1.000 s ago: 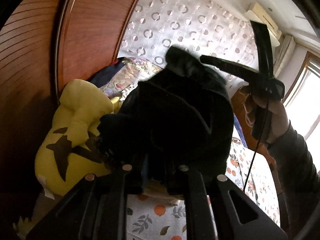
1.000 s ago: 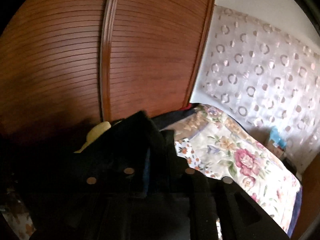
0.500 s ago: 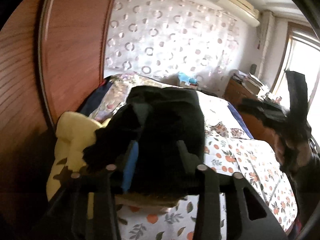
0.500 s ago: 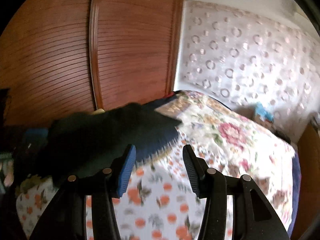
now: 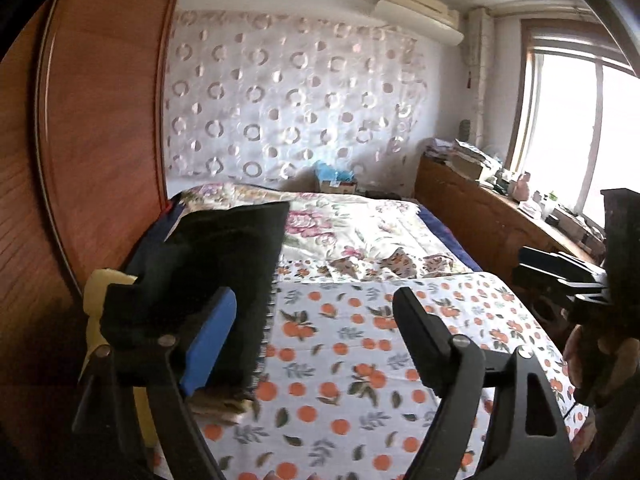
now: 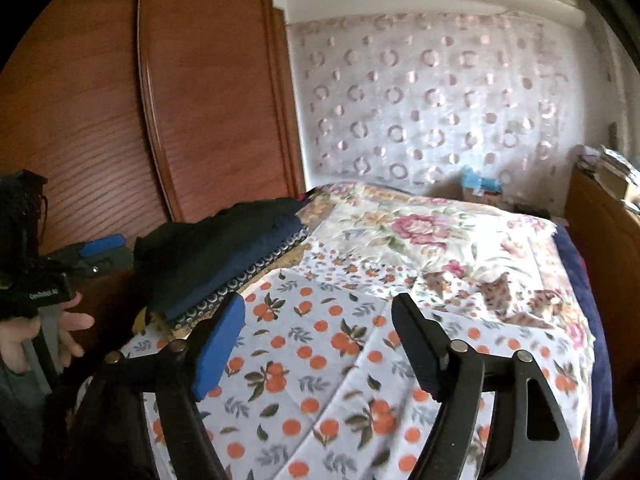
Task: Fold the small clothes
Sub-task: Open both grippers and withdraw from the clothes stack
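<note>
Black garment [image 6: 224, 236] lies folded atop the stack [image 6: 240, 268] at the bed's [image 6: 360, 360] left edge. Left gripper [image 5: 308, 336] and right gripper [image 6: 316, 340]: fingers opening, nothing between them. This piece looks finished; no further unfolded clothes in view.

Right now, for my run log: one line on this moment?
left gripper: opening, empty | right gripper: opening, empty | black garment: atop folded stack
</note>
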`<action>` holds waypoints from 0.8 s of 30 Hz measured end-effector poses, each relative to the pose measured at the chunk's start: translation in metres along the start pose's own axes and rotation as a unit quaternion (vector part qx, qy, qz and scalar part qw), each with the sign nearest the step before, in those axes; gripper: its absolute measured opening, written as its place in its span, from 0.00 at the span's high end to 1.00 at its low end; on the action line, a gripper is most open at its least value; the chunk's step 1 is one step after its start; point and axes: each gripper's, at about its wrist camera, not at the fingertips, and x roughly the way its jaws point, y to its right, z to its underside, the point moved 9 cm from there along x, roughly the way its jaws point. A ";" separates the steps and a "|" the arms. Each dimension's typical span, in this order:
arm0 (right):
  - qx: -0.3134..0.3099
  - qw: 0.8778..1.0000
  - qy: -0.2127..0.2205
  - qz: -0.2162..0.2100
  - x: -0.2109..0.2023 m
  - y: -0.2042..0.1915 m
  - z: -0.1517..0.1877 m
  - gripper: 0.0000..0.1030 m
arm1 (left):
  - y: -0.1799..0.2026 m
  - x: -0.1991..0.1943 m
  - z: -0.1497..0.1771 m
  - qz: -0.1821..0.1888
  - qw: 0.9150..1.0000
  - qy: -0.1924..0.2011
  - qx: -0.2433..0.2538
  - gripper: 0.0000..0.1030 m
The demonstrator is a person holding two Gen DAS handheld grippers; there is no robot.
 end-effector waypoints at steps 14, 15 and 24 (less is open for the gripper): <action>0.048 0.992 0.069 0.096 -0.104 -0.017 0.020 0.23 | 0.077 -0.039 0.011 -0.006 1.000 0.020 0.023 0.21; 0.048 0.991 0.071 0.100 -0.107 -0.020 0.020 0.23 | 0.079 -0.040 0.012 -0.009 0.999 0.019 0.025 0.21; 0.054 0.989 0.076 0.112 -0.107 -0.025 0.036 0.23 | 0.088 -0.043 0.010 -0.017 0.999 0.024 0.035 0.21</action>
